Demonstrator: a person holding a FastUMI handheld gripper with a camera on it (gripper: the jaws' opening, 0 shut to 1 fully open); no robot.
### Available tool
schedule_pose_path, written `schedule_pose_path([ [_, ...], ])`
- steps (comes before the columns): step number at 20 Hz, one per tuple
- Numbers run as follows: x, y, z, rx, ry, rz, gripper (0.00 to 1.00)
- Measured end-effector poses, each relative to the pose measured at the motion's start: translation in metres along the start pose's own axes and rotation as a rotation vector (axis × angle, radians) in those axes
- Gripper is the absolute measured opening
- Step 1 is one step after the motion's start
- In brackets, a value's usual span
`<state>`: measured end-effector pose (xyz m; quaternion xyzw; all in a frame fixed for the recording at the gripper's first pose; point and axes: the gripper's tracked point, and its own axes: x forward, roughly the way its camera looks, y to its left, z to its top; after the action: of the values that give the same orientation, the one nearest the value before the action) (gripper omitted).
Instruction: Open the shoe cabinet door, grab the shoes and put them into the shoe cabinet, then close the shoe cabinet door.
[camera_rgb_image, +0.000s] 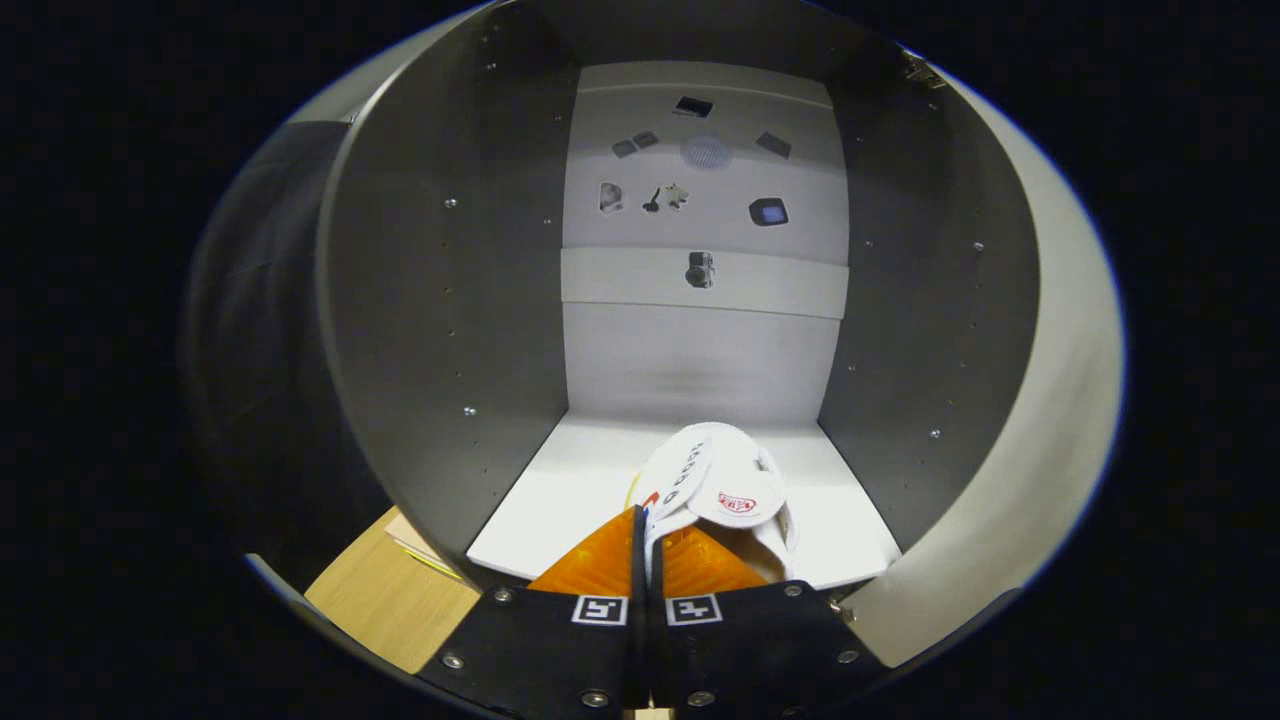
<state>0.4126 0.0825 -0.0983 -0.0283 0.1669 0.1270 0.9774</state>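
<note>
In the gripper view, the gripper (645, 545) has its fingers pressed together on the edge of a white shoe (725, 485), which extends just ahead of them over the white floor of the open shoe cabinet (590, 470).

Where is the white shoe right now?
In the gripper view, the white shoe is pinched between the gripper fingers, over the cabinet's white bottom shelf, between the grey side walls.

A pale wooden floor (385, 600) lies lower left under dim light, with dark booth wall (260, 330) behind.
</note>
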Motion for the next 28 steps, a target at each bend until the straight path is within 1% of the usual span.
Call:
schedule_pose_path([
  [5, 0.06, -0.011, 0.006, 0.02, 0.042, -0.002, 0.0],
  [7, 0.076, -0.012, 0.003, 0.027, 0.064, -0.003, 0.0],
  [10, 0.089, -0.006, -0.007, 0.051, 0.1, 0.006, 0.0],
  [11, 0.092, -0.002, -0.005, 0.063, 0.095, 0.009, 0.06],
  [12, 0.093, 0.002, -0.007, 0.073, 0.096, 0.013, 0.09],
  [13, 0.092, 0.004, -0.007, 0.081, 0.096, 0.018, 0.21],
  [14, 0.089, 0.006, -0.005, 0.092, 0.084, 0.023, 0.24],
  [15, 0.087, 0.007, -0.004, 0.1, 0.081, 0.023, 0.34],
  [17, 0.081, 0.008, -0.005, 0.099, 0.081, 0.02, 0.49],
  [19, 0.068, 0.01, -0.001, 0.091, 0.066, 0.017, 0.56],
  [21, 0.051, 0.012, 0.005, 0.09, 0.036, 0.018, 0.6],
  [25, 0.003, 0.014, 0.02, 0.089, -0.024, 0.011, 0.65],
  [28, -0.044, 0.015, 0.029, 0.081, -0.08, -0.001, 0.67],
])
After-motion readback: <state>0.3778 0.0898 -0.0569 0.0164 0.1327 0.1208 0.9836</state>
